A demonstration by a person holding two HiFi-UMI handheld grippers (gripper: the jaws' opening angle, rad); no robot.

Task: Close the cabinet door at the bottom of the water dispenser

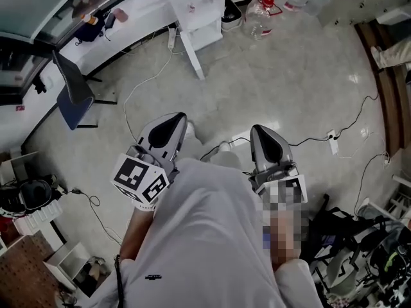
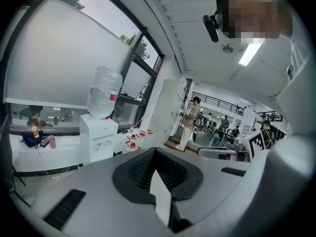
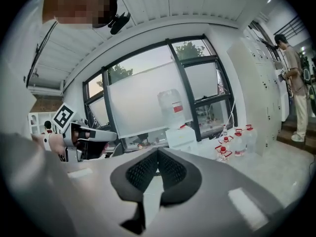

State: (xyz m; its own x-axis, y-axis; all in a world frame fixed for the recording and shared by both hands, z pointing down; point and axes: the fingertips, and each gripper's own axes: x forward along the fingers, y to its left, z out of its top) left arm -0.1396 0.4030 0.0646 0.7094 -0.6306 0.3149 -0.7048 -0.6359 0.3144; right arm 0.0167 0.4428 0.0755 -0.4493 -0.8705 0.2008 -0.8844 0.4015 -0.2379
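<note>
Facing the white water dispenser [image 1: 192,5] well ahead, its bottom door [image 1: 192,55] swung out, I see red-capped jugs [image 1: 260,13] beside it, loose cables [image 1: 126,98] crossing the floor [image 1: 276,76] between us, and my left tool [image 1: 180,121] and right tool [image 1: 259,132] both closed, empty.

Both grippers are out ahead of our torso [image 1: 205,236], side by side and well apart. They point away from it and tip slightly down.

The left gripper [image 1: 172,122] is off the torso's left side. Its jaws meet at the tips and there is nothing between them. The left marker cube [image 1: 140,178] sits at the end nearest the torso, and our bare left forearm [image 1: 131,233] runs back alongside it.

The right gripper [image 1: 260,132] is off the torso's right side. Its jaws are likewise pressed together and hold nothing. The right marker cube [image 1: 289,186] lies close to the torso's right edge. We cannot make out the right hand's grip.
</note>
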